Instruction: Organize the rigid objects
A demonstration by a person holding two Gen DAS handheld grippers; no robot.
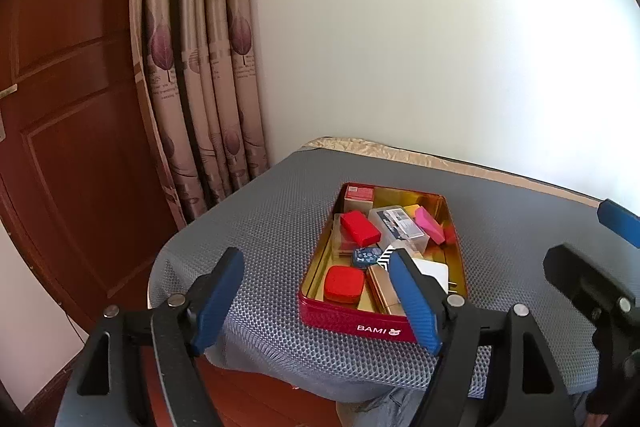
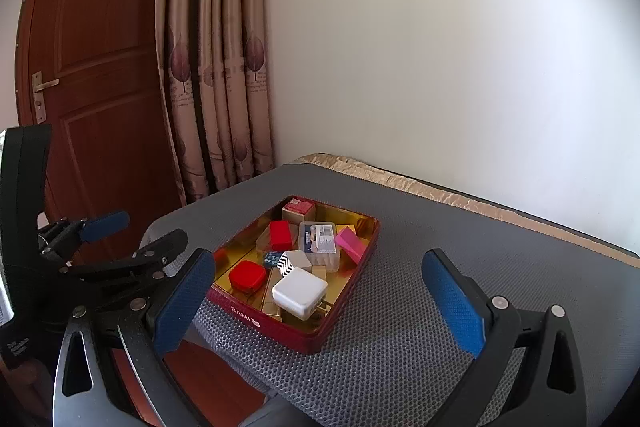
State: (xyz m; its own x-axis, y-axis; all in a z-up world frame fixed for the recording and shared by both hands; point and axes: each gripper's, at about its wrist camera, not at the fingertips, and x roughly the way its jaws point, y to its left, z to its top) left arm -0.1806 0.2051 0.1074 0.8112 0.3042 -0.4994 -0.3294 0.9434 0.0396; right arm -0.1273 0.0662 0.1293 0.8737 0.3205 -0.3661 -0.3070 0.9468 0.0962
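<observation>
Two tools held open and empty: left tool [image 1: 316, 301], right tool [image 2: 320, 303] | red rectangular metal tin [image 2: 320, 337] of small boxes is set on grey mesh-covered counter [image 2: 400, 367], ahead between both | long axis runs away | nearness judged about equal.

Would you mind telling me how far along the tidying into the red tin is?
Looks done: small boxes fill the red metal tin, none left on the grey mesh mat. In hand: nothing; left gripper and right gripper are open. Left: apparently nothing visible.
</observation>
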